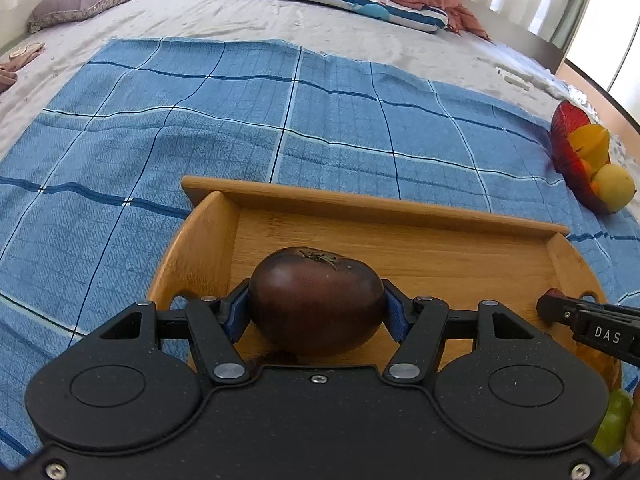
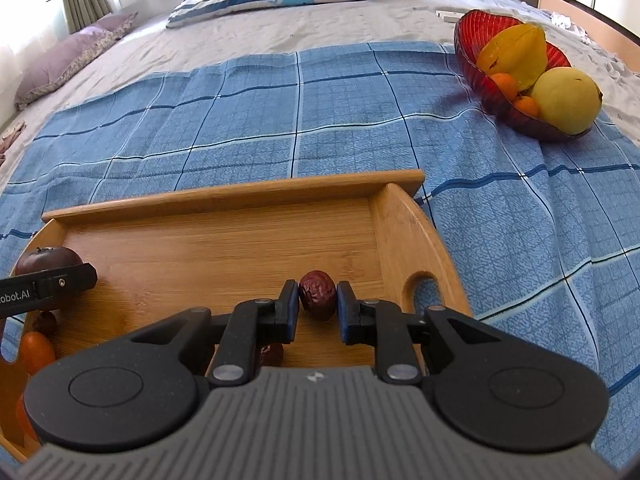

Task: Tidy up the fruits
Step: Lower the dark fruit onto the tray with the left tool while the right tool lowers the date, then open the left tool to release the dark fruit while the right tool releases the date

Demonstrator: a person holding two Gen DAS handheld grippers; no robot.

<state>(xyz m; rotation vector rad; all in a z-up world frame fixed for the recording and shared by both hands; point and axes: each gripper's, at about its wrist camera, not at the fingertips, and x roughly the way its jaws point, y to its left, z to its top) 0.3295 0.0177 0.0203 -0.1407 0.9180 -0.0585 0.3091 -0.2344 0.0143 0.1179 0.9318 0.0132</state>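
On the left side of the wooden tray point(image 1: 400, 240), the left gripper point(image 1: 316, 308) is clamped on a dark brown tomato-like fruit point(image 1: 316, 300) — its blue pads press both flanks, and the fruit's green-stemmed top faces up while its underside sits at or just above the tray floor; I cannot tell whether it touches. Below that gripper in the right wrist view, an orange fruit point(image 2: 36, 350) and a small dark one point(image 2: 45, 322) lie on the tray near its left handle. Further right, the right gripper point(image 2: 318, 304) has its fingers drawn in narrow on a wrinkled red date point(image 2: 318, 296) near the tray's right handle cutout, the date resting on the wood. Another date point(image 2: 272, 354) shows just behind the left finger. The tray sits on a blue checked cloth point(image 2: 240, 120) spread over a bed. Well apart at far right, a red glass bowl point(image 2: 472, 36) holds a starfruit point(image 2: 516, 54), a yellow-green round fruit point(image 2: 568, 100) and small oranges point(image 2: 505, 83).
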